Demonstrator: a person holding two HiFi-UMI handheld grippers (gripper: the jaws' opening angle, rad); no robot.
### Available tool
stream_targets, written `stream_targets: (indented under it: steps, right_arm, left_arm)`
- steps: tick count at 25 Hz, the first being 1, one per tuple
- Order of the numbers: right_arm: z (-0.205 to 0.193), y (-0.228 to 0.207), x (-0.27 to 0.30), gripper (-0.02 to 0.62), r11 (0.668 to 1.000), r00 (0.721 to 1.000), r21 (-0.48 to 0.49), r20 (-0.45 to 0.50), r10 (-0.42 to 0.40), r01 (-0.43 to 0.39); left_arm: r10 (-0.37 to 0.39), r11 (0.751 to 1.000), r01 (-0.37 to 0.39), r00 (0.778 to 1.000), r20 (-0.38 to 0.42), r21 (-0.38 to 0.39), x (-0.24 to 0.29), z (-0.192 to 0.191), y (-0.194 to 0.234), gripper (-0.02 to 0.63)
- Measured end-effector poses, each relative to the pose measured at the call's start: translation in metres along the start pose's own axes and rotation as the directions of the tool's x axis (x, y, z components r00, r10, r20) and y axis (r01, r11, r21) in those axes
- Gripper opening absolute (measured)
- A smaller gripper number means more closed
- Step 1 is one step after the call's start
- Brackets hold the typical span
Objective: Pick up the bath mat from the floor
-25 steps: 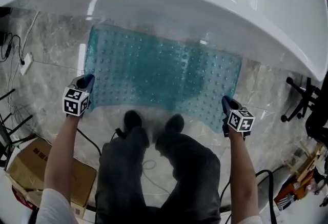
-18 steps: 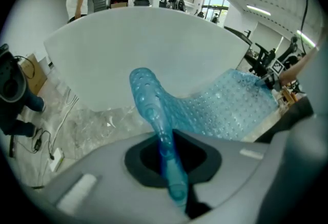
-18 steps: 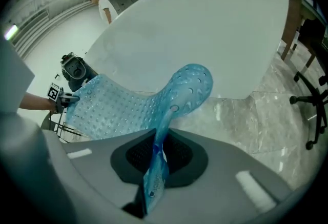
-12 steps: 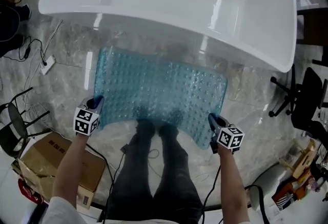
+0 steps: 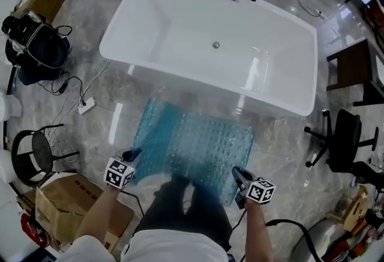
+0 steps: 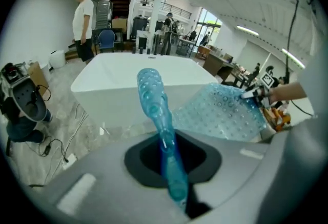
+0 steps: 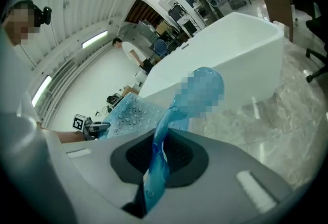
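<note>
Grip: left gripper (image 5: 133,155) and right gripper (image 5: 237,172) each pinch a bath mat (image 5: 198,144) corner.
Lift: level, taut; far edge possibly on floor (image 5: 120,96).

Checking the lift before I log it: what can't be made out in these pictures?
- Head view, from above: whether the bath mat's far edge touches the floor can't be told.
- Right gripper view: a mosaic patch covers the bath mat's top fold.
- Head view: the cardboard box's print is too small to read.
</note>
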State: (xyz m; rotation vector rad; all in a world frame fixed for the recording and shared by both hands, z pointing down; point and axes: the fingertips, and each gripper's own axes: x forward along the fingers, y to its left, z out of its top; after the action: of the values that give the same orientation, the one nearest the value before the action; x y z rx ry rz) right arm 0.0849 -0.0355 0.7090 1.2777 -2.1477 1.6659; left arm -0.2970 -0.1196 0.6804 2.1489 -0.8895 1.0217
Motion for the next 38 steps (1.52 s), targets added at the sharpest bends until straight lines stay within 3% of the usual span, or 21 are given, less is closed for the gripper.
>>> stream_targets:
  steps: [9, 15, 22, 26, 31, 38]
  right_arm:
    - [0.039, 0.151, -0.085, 0.031, 0.992, 0.989, -0.128, 0.143, 0.037, -0.018]
    - [0.056, 0.194, -0.139, 0.035, 0.990, 0.957, -0.118, 0.272, 0.104, -0.074]
    - [0.063, 0.196, -0.207, 0.037, 0.985, 0.924, -0.134, 0.351, 0.150, -0.109]
    - [0.062, 0.186, -0.256, 0.037, 0.976, 0.911, -0.156, 0.362, 0.199, -0.151]
    - [0.068, 0.167, -0.327, 0.038, 0.960, 0.897, -0.192, 0.355, 0.262, -0.205]
    - [0.073, 0.114, -0.407, 0.040, 0.937, 0.867, -0.167, 0.357, 0.348, -0.307]
  left_arm:
    - [-0.052, 0.999, 0.054, 0.979, 0.196, -0.002, -0.132, 0.069, -0.060, 0.026]
    - [-0.126, 0.992, 0.126, 0.943, 0.309, 0.020, -0.169, 0.102, -0.108, 0.028]
    - [-0.159, 0.986, 0.165, 0.908, 0.386, 0.018, -0.192, 0.130, -0.177, 0.028]
    - [-0.130, 0.989, 0.146, 0.891, 0.434, -0.004, -0.199, 0.136, -0.230, 0.028]
    - [-0.100, 0.983, 0.163, 0.861, 0.498, -0.085, -0.209, 0.136, -0.300, 0.028]
    - [-0.065, 0.933, 0.264, 0.792, 0.607, -0.245, -0.198, 0.131, -0.385, 0.029]
